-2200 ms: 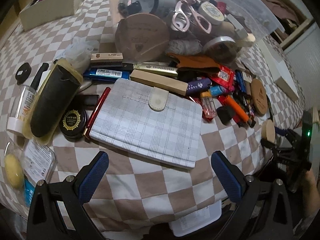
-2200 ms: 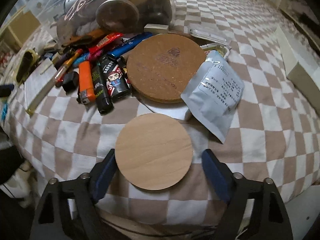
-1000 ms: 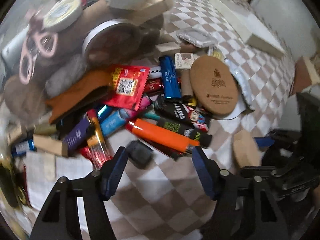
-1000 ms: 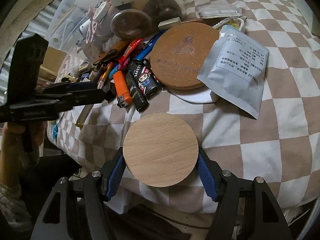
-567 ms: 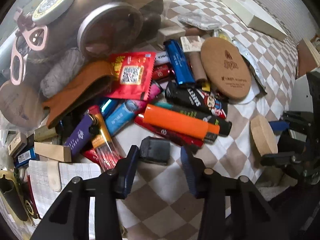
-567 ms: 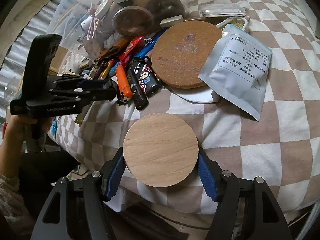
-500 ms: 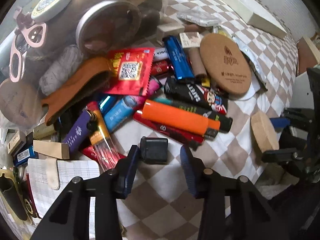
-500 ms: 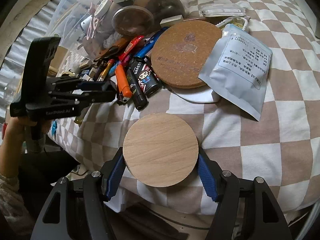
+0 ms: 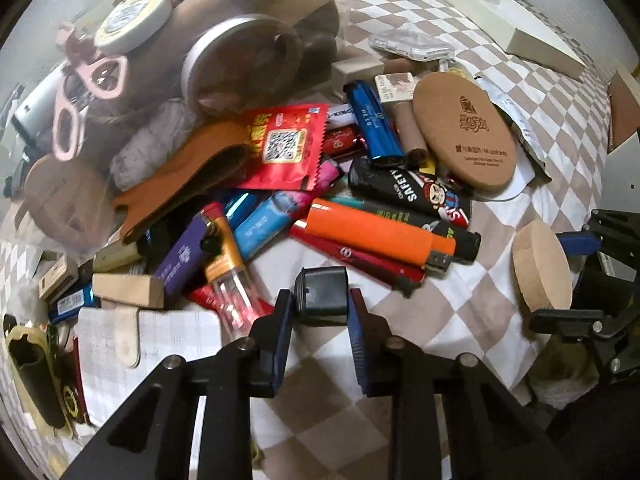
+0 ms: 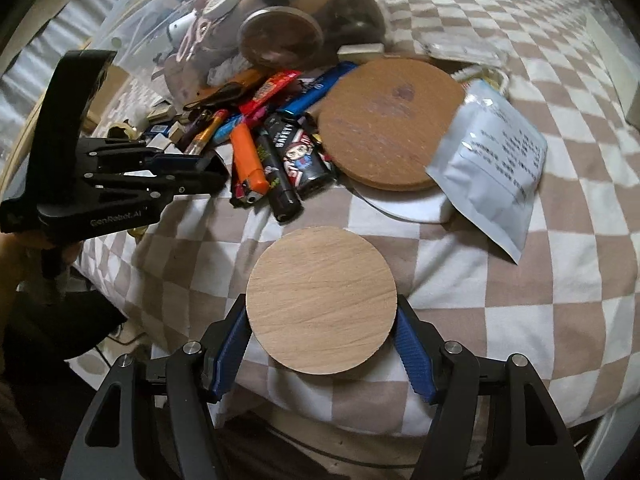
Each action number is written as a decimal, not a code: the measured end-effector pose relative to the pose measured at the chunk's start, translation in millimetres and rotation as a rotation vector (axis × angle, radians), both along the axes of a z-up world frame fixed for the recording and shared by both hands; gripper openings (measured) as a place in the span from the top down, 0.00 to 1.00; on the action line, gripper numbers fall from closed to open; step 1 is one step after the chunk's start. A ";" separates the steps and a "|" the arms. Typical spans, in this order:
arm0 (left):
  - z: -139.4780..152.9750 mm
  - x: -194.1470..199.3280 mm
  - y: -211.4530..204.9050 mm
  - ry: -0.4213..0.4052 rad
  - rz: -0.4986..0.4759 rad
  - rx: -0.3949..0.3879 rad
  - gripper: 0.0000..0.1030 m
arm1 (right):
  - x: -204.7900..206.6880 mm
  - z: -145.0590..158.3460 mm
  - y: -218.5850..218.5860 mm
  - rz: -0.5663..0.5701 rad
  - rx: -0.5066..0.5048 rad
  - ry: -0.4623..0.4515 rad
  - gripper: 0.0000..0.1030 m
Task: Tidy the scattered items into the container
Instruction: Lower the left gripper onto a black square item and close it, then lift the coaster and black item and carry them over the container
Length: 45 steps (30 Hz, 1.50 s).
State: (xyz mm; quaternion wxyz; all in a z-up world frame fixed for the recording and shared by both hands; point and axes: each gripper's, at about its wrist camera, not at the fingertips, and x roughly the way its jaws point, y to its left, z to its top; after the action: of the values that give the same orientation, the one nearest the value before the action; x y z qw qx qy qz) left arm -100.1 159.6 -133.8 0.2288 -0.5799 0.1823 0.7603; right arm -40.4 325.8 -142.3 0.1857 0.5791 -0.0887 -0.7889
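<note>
Your left claw [image 9: 321, 307] grips a small black cap [image 9: 320, 295] while your right claw [image 10: 322, 334] clamps a wooden disc [image 10: 321, 300] at the bed's [image 10: 520, 320] edge.

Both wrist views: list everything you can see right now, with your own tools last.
clear container: 1, transparent, far left, already holding items
wooden disc: 1, pale, near table edge
cork coaster: 1, brown, right of pile
orange lighter: 1, front of pile
blue lighter: 1, mid pile
red packet: 1, pile centre
white pouch: 1, beside coaster
black cap: 1, pile's near edge
checked cloth: 1, beige-white, underneath
left tool: shut on black cap
right tool: shut on wooden disc
</note>
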 end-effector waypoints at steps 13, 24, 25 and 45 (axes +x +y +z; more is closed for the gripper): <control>44.9 9.3 -40.8 0.020 0.088 0.097 0.74 | -8.3 36.6 -30.7 0.027 -0.012 0.051 0.33; 96.5 8.5 -57.0 0.109 0.149 0.198 0.74 | -24.1 83.9 -50.2 -0.004 -0.012 0.136 0.33; 101.5 8.0 -58.9 0.120 0.155 0.208 0.74 | -26.2 90.2 -51.0 -0.011 -0.016 0.149 0.33; 204.5 -14.3 -95.2 0.307 0.261 0.434 0.74 | -66.4 195.4 -52.8 -0.158 -0.137 0.414 0.33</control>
State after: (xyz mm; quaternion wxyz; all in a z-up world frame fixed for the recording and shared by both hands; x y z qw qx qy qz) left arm -114.4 64.3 70.7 0.2175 -0.4142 -0.0280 0.8834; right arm -106.8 273.0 53.1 0.1763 0.3822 -0.1473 -0.8951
